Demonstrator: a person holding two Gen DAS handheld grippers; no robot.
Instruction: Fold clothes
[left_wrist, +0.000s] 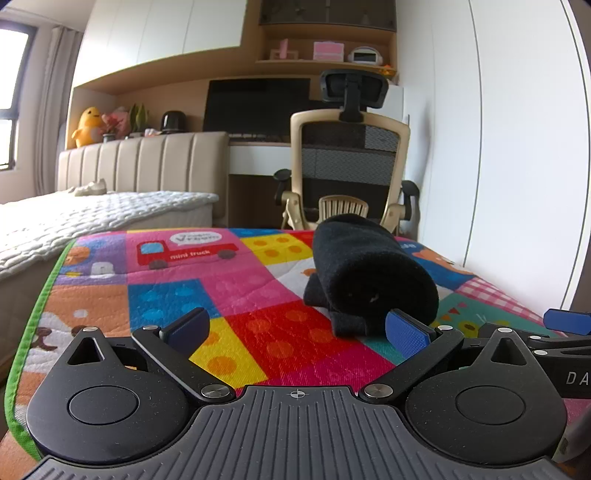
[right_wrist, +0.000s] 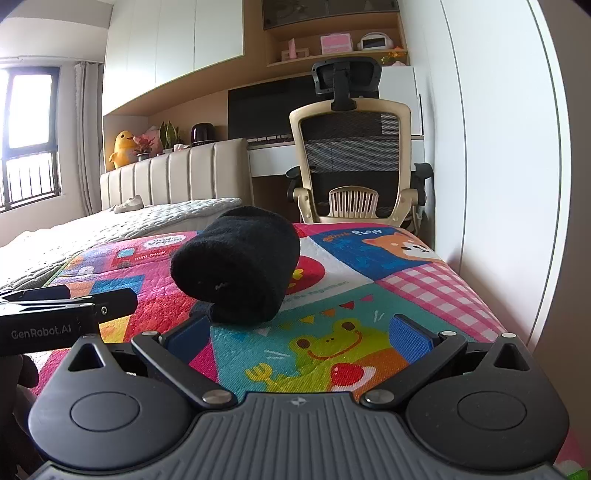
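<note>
- "mini truck" on the red truck (left_wrist: 184, 251) printed on the play mat (left_wrist: 240, 295);
- "Pink Puppy" above the dog picture (right_wrist: 402, 245) on the mat;
- "GenRobot.AI" on the left gripper's (right_wrist: 66, 310) black body;
- "DA", cut off, on the right gripper (left_wrist: 565, 332).

The black garment (left_wrist: 364, 269) sits rolled up into a thick, soft cylinder, fuzzy knit texture all over, lying on its side on the colourful patchwork play mat (left_wrist: 221, 295). From the left wrist view, the roll runs away from the camera, its rounded near end facing us, and a flat loose flap of the same dark fabric pokes out from beneath at the near left side. From the right wrist view, the black garment (right_wrist: 236, 266) shows its round end, spiral layers faintly visible, resting flat on the mat (right_wrist: 332, 295)
</note>
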